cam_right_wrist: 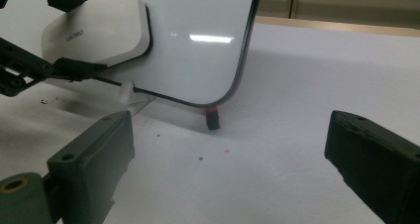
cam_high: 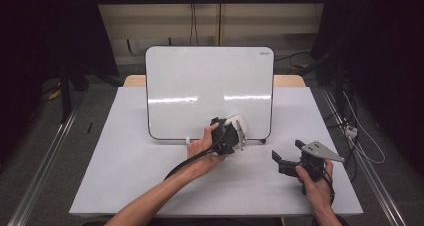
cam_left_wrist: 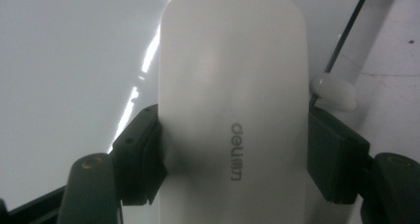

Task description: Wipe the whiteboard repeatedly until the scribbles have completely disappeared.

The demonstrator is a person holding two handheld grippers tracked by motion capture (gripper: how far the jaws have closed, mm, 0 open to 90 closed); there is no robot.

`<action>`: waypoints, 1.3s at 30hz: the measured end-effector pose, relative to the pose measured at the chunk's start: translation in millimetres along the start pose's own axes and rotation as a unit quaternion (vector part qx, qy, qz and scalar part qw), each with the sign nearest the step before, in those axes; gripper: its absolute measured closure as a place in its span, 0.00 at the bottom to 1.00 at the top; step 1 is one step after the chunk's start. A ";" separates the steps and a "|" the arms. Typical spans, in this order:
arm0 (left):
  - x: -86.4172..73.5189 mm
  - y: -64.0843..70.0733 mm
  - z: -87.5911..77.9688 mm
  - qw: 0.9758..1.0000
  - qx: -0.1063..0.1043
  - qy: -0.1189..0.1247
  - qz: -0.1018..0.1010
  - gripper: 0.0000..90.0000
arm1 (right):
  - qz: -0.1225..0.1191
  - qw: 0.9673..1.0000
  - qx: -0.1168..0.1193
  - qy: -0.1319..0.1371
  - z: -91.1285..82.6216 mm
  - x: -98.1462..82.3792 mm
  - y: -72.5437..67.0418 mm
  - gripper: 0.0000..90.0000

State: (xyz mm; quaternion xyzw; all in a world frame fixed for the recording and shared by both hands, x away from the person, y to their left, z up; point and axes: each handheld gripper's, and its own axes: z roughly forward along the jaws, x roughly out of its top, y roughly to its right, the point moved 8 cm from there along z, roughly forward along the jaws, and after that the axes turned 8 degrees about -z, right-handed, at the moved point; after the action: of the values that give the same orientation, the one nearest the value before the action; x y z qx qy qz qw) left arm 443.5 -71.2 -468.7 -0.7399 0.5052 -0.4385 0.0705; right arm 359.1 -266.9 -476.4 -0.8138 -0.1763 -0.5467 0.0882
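A white whiteboard eraser (cam_left_wrist: 233, 110) with grey lettering sits between the jaws of my left gripper (cam_high: 231, 131), which is shut on it. The eraser (cam_high: 236, 121) rests against the lower right part of the upright whiteboard (cam_high: 200, 81). From the right gripper view, the eraser (cam_right_wrist: 96, 28) lies flat on the board face (cam_right_wrist: 198, 16), held by the other gripper's black jaws. My right gripper (cam_high: 289, 154) is open above the table, low and to the right of the board, with nothing between its pads (cam_right_wrist: 99, 154).
The whiteboard stands on small feet (cam_right_wrist: 213, 118) on a white table (cam_high: 125, 161). A small white knob (cam_left_wrist: 333, 91) sits at the board's lower edge. Dark curtains and cables flank the table; bare table surface lies in front of the board.
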 end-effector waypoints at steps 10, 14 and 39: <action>-13.9 -33.7 -7.5 0.999 0.012 -0.001 -0.036 0.35 | 0.001 1.000 -0.001 -0.001 -0.5 -0.4 0.5 0.06; -21.2 -46.8 -11.2 0.999 0.016 -0.003 -0.047 0.35 | 0.001 1.000 -0.001 -0.001 -0.1 -0.4 0.2 0.06; -65.7 -79.3 -25.9 0.993 0.040 0.018 -0.106 0.34 | 0.002 1.000 -0.003 -0.003 0.6 -0.5 -0.1 0.06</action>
State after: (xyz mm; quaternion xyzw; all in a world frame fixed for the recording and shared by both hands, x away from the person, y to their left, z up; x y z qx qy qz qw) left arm 472.4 28.8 -447.6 -0.7777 0.4074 -0.4768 0.0445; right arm 359.5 -266.6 -477.0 -0.8161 -0.1730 -0.5446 0.0861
